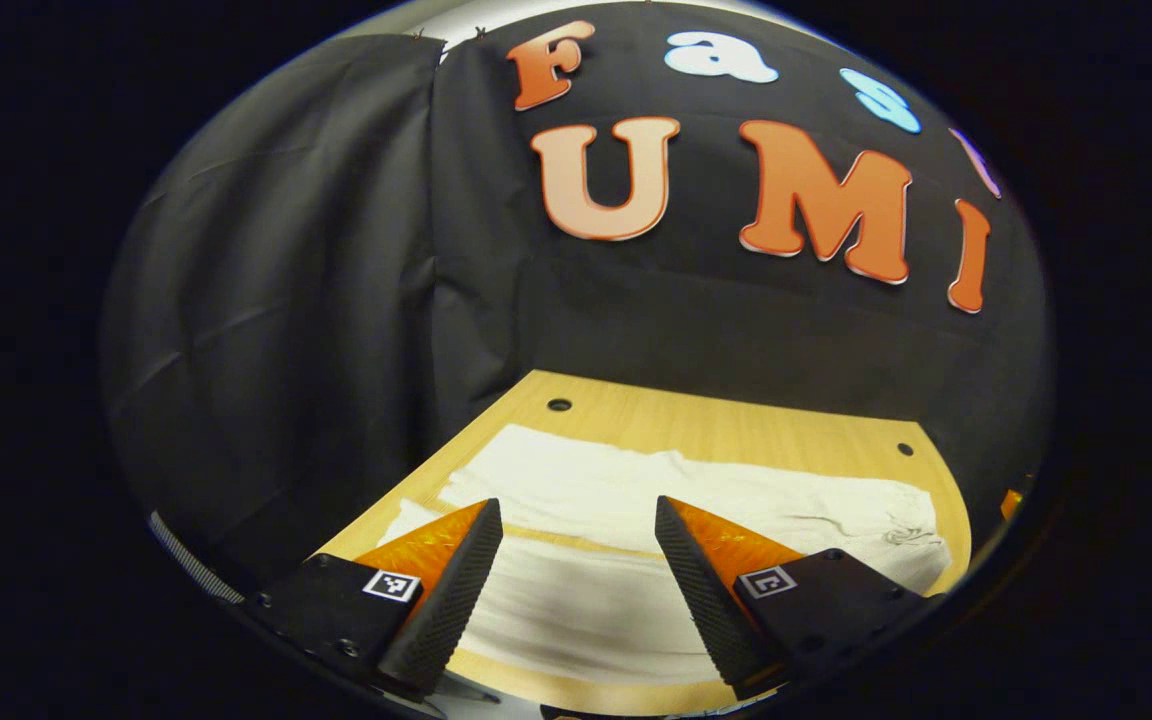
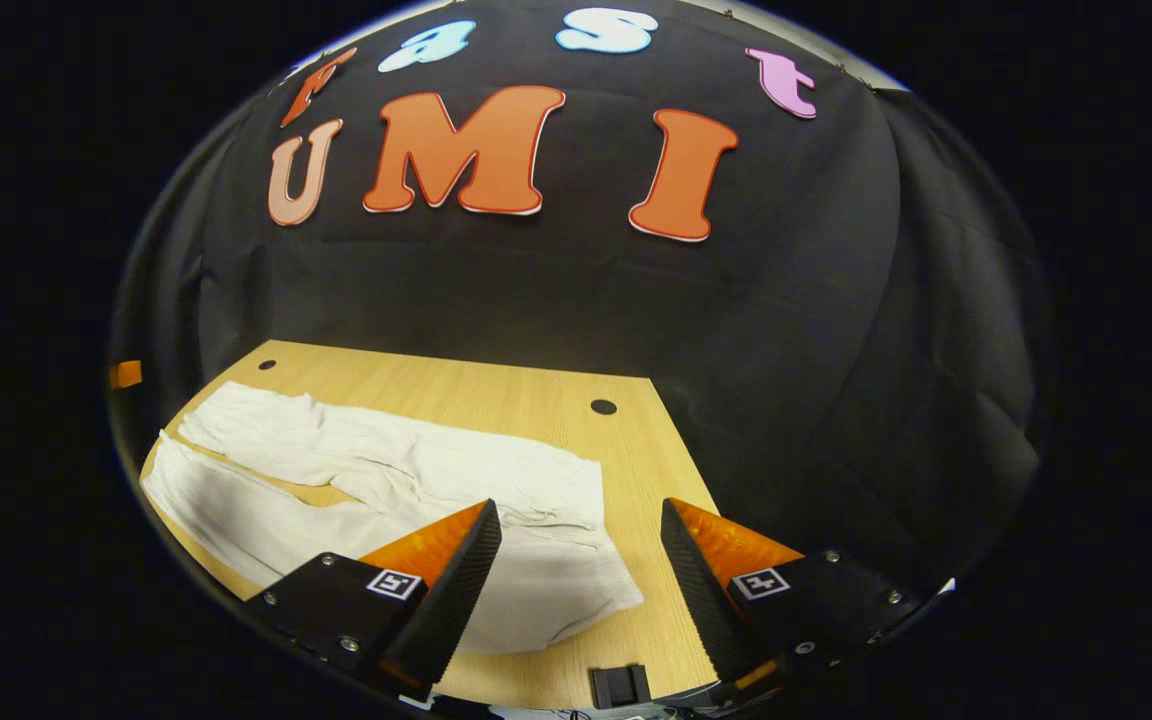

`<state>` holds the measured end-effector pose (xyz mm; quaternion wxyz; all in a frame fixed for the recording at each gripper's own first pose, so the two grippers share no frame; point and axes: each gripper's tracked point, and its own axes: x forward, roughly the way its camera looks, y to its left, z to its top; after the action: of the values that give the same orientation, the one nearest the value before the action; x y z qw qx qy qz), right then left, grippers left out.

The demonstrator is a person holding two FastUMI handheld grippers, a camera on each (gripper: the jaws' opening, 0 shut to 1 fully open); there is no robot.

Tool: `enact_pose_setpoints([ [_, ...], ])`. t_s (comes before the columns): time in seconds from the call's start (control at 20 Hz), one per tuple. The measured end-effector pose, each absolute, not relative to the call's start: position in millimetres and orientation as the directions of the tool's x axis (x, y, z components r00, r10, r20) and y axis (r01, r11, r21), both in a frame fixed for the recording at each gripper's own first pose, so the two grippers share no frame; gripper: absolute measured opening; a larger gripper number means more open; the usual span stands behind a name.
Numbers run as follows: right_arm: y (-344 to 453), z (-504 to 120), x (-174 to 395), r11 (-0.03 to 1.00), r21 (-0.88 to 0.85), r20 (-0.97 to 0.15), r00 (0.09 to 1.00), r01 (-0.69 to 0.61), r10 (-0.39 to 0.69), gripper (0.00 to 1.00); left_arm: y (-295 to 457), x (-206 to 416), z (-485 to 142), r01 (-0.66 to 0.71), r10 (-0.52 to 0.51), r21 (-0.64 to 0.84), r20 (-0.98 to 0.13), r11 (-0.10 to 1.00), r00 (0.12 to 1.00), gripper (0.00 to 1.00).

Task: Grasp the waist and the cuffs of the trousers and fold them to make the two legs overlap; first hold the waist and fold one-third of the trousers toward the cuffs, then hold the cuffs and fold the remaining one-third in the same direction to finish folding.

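White trousers (image 1: 696, 500) lay flat on a wooden table (image 1: 736, 420). The left gripper (image 1: 578, 520) hung above them, fingers apart.

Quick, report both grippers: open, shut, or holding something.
Left gripper: jaws open, holding nothing, above the white trousers on the table.
Right gripper: jaws open, holding nothing, above the waist end of the trousers.
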<state>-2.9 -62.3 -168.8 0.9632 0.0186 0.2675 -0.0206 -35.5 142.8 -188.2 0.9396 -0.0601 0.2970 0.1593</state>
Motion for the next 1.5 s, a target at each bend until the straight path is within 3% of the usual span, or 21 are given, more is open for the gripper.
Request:
enact_pose_setpoints([
  [0.15, -61.3, -186.4, -2.3, 0.999, 0.010, -0.593, 0.805, 0.046, -0.031, 0.94, 166.7, -43.3, -224.1, -0.388, 0.253, -0.058, -0.670, 0.920, 0.698, 1.00],
  [0.6, -36.7, -245.8, -15.9, 0.975, 0.180, -0.779, 0.624, 0.127, 0.062, 0.87, 232.2, -101.5, -320.4, -0.548, 0.166, -0.149, -0.860, 0.823, 0.483, 0.98],
  [0.85, -25.2, -266.4, -11.4, 0.933, 0.291, -0.813, 0.569, 0.213, 0.124, 0.84, 243.5, -125.7, -365.3, -0.655, 0.096, -0.209, -0.912, 0.727, 0.398, 0.99],
  [1.2, -13.0, -285.1, -8.1, 0.864, 0.397, -0.830, 0.524, 0.310, 0.193, 0.81, 283.2, -144.4, -396.7, -0.806, 0.048, -0.278, -0.934, 0.522, 0.353, 1.00],
  [1.5, -13.7, -295.1, -4.4, 0.810, 0.446, -0.830, 0.513, 0.380, 0.217, 0.99, 333.1, -152.8, -425.2, -0.858, 0.039, -0.278, -0.945, 0.431, 0.326, 0.99],
])
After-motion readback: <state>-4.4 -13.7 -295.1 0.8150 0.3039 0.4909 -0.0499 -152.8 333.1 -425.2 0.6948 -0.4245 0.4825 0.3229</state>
